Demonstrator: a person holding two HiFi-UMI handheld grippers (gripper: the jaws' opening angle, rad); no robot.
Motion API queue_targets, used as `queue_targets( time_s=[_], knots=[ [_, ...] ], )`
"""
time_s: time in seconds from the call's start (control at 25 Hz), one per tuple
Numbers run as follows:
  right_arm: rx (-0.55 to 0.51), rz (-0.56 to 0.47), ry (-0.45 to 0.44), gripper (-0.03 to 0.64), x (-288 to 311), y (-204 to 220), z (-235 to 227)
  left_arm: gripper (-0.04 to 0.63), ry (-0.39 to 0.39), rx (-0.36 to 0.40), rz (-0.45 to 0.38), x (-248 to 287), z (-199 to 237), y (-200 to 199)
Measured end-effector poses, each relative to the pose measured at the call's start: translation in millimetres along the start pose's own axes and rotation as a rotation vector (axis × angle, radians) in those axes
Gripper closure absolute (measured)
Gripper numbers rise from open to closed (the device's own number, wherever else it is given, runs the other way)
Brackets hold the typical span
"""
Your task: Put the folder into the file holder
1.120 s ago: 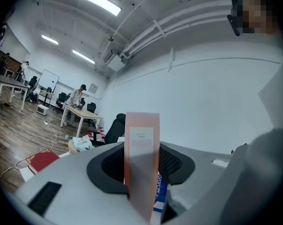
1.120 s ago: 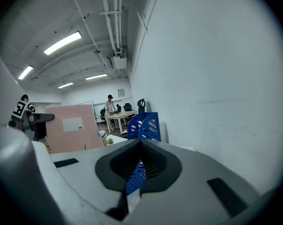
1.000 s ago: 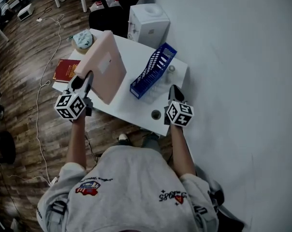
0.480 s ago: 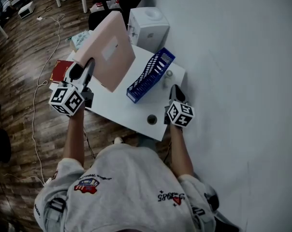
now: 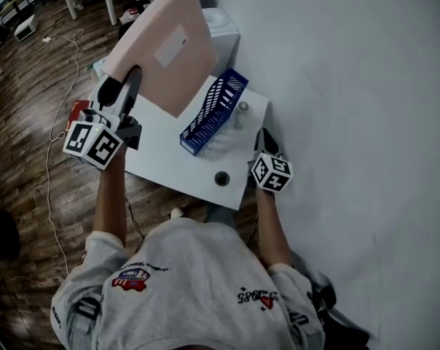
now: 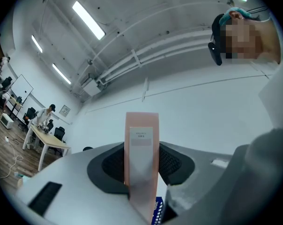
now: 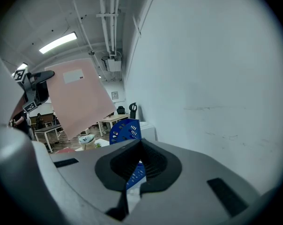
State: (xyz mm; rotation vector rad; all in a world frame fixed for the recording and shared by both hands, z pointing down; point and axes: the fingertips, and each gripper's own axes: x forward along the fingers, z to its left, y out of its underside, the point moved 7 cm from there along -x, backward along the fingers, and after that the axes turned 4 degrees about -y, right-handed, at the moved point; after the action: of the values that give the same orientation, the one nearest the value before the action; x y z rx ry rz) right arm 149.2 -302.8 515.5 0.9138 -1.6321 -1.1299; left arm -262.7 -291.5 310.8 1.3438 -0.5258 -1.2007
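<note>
The left gripper (image 5: pixel 123 92) is holding a flat pink folder (image 5: pixel 165 49) up in the air. Its two jaws are pressing on the folder's thin edge, one on each side, so they are standing quite wide apart. In the left gripper view the pink folder (image 6: pixel 141 163) is standing straight up between the jaws, with a white label on its edge.

The folder is hanging over the far left part of the small white table (image 5: pixel 169 159). It is tilting, and one corner is pointing down. It is not touching the table.

A blue plastic file holder with slots in its sides (image 5: pixel 213 111) is sitting on the table, just right of the folder. The folder is not in it yet. In the right gripper view the folder (image 7: pixel 78 97) is up high and to the left of the file holder (image 7: pixel 125 130), with a gap between them.

The right gripper (image 5: pixel 264 138) is waiting at the near right side of the table. Its jaws (image 7: pixel 137 165) are pressing together at the tips, and they are holding nothing.

A white boxy machine (image 5: pixel 224 31) is sitting at the far end of the table. A red book (image 5: pixel 78 111) is lying at the left edge. A small dark round thing (image 5: pixel 221 178) is sitting close to the near edge.
</note>
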Motion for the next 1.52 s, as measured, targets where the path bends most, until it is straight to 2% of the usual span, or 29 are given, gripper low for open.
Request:
queue_targets(
  time_s=[0.24,0.56,0.8,1.04,1.28,1.52],
  knots=[
    [0.022,0.011,0.055,0.623,-17.9,8.0,-21.1,0.442,0.095,-0.009,-0.007,18.3,-24.8,7.2],
    [0.033,0.022,0.085,0.623,-28.2,13.8,-35.6,0.442,0.153,0.015,0.069,29.2,-44.8,36.3],
    [0.040,0.036,0.097,0.623,-30.4,20.8,-42.1,0.442,0.153,0.036,0.113,30.7,-45.9,59.6],
    [0.039,0.056,0.104,0.623,-28.5,26.8,-42.2,0.442,0.152,0.019,0.128,31.9,-40.8,81.7],
    [0.032,0.069,0.103,0.623,-24.2,28.2,-38.4,0.442,0.154,0.073,0.135,30.1,-47.5,105.1],
    [0.026,0.076,0.095,0.623,-15.6,28.2,-32.9,0.442,0.147,0.038,0.162,31.0,-45.6,132.5]
  ],
)
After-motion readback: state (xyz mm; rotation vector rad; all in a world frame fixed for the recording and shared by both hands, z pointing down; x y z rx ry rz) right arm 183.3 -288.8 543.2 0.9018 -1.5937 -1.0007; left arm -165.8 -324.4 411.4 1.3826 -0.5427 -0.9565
